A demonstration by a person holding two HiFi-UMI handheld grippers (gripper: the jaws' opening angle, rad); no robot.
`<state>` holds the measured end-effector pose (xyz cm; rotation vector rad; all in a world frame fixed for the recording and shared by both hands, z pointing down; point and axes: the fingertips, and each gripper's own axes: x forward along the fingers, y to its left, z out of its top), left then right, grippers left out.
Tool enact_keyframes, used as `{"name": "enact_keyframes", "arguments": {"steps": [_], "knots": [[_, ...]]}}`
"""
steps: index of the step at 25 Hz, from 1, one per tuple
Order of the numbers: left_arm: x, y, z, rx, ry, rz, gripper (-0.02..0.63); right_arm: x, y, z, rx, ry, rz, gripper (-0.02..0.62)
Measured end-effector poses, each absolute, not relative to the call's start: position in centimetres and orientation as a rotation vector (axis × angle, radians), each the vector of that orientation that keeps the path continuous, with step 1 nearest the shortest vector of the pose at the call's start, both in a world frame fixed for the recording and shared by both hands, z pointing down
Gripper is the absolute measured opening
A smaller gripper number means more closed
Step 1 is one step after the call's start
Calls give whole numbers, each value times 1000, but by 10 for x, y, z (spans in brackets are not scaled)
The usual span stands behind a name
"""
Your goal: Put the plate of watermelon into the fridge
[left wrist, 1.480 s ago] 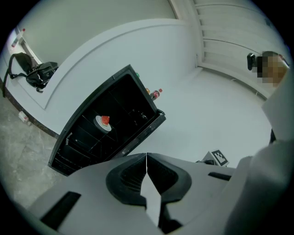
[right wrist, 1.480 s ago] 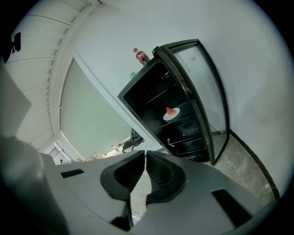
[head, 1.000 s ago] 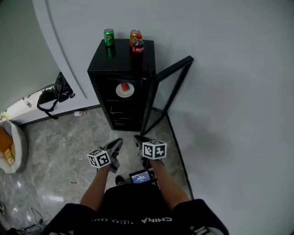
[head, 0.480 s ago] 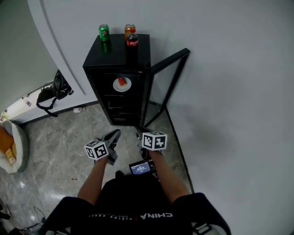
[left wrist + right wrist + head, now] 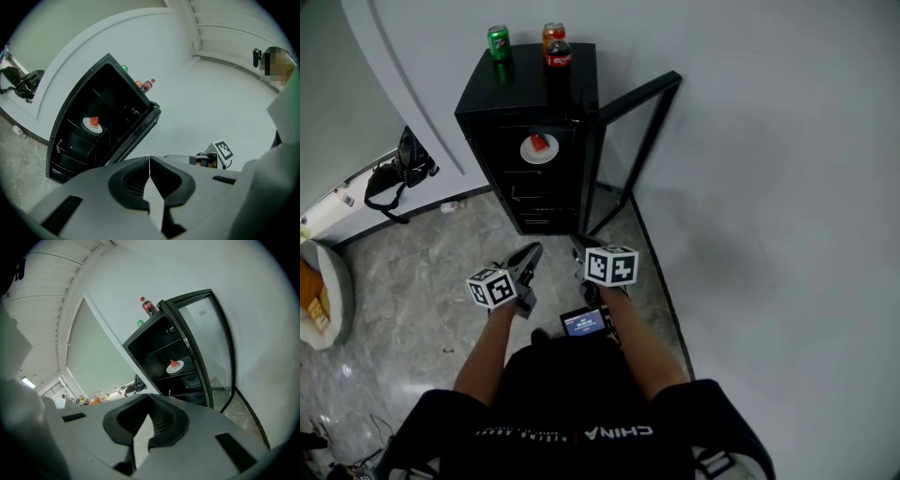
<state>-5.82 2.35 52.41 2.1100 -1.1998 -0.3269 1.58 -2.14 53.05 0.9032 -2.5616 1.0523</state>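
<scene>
The white plate with a red watermelon slice (image 5: 538,147) rests on an upper shelf inside the small black fridge (image 5: 502,98), whose glass door (image 5: 639,141) stands open to the right. The same plate (image 5: 93,124) shows in the left gripper view, and the plate (image 5: 175,366) in the right gripper view too. My left gripper (image 5: 531,252) hangs low over the floor well short of the fridge, jaws shut on nothing. Beside it my right gripper (image 5: 578,247) is likewise shut and empty. Both point toward the fridge.
A green can (image 5: 498,42), an orange can (image 5: 551,31) and a cola bottle (image 5: 558,56) stand on the fridge top. A black bag (image 5: 394,169) lies by the left wall. A white wall (image 5: 769,187) runs along the right. A phone (image 5: 583,324) sits at the person's waist.
The fridge has slid up and left in the head view, and both grippers sit slightly farther from it. Both jaws stay shut and the plate stays on its shelf.
</scene>
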Motion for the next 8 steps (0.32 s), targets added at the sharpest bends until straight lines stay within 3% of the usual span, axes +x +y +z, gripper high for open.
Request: {"name": "enact_keyframes", "arguments": {"steps": [8], "knots": [[-60,20,531,2111,-1224,-282,14,15,-26,534,903,-2561,1072,15]]}}
